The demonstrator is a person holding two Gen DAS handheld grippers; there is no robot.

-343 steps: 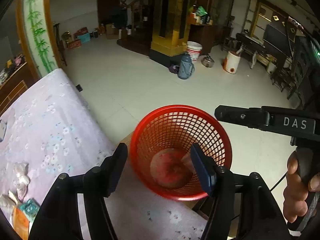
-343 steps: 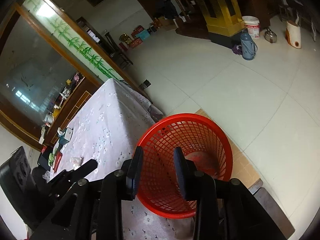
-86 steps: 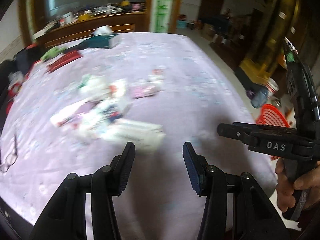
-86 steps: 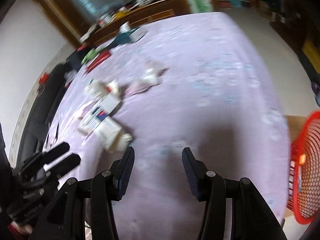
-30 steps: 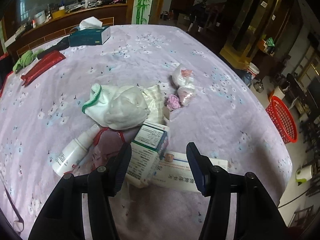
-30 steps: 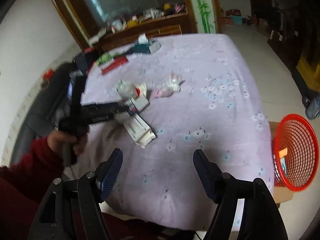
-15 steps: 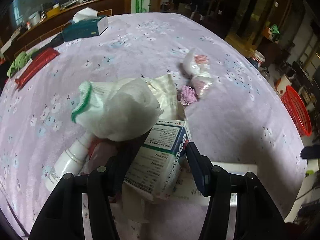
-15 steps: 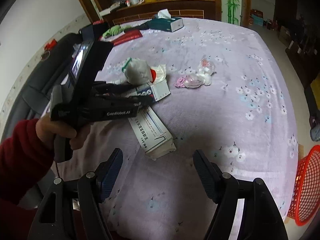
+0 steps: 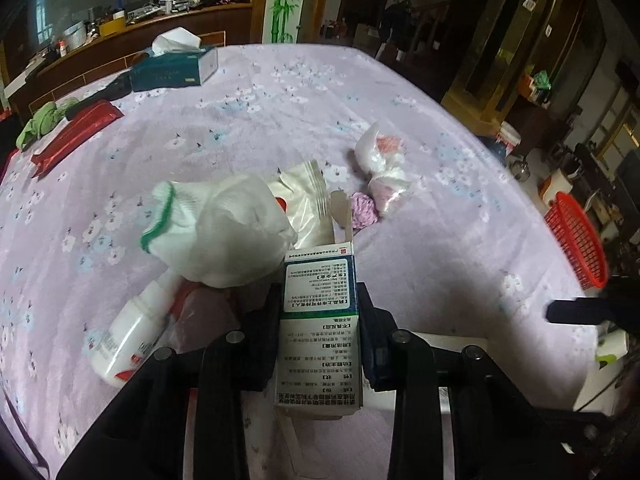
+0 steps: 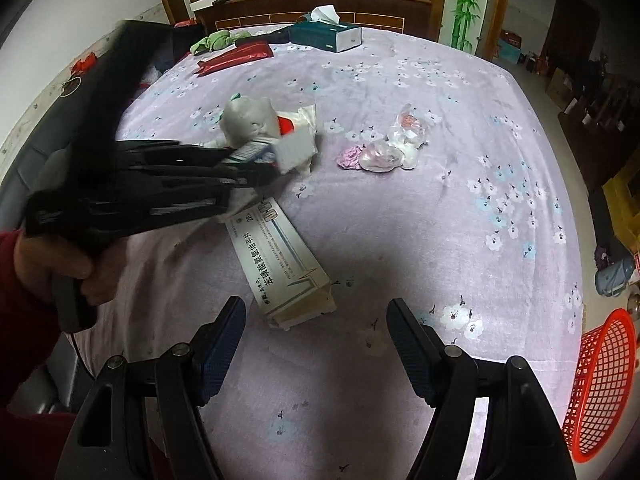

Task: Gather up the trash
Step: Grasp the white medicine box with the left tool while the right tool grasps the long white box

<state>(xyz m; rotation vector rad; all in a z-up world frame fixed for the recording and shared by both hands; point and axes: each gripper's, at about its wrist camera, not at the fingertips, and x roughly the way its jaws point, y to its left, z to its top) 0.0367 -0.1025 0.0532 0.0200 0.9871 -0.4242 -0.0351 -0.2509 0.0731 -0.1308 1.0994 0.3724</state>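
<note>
A worktop (image 10: 400, 220) under lilac flowered cloth carries a long medicine carton (image 10: 280, 260), crumpled plastic bags (image 10: 396, 144), a white bottle (image 9: 132, 340), a tissue box (image 10: 326, 36) and a red packet (image 10: 236, 58).

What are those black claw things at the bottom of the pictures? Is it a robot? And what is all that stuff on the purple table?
No robot: a person holds a grabber tool in each hand, and each tool carries a camera looking out along its two fingers. One picture comes from the left gripper, which is squeezing a small medicine box. The other comes from the right gripper, which is open and holds nothing; it also shows the person's hand holding the left tool. On the purple flowered tablecloth lies trash: a long flat box, a white bottle, a crumpled white glove and small plastic bags. The red basket beside the table is for the trash.
</note>
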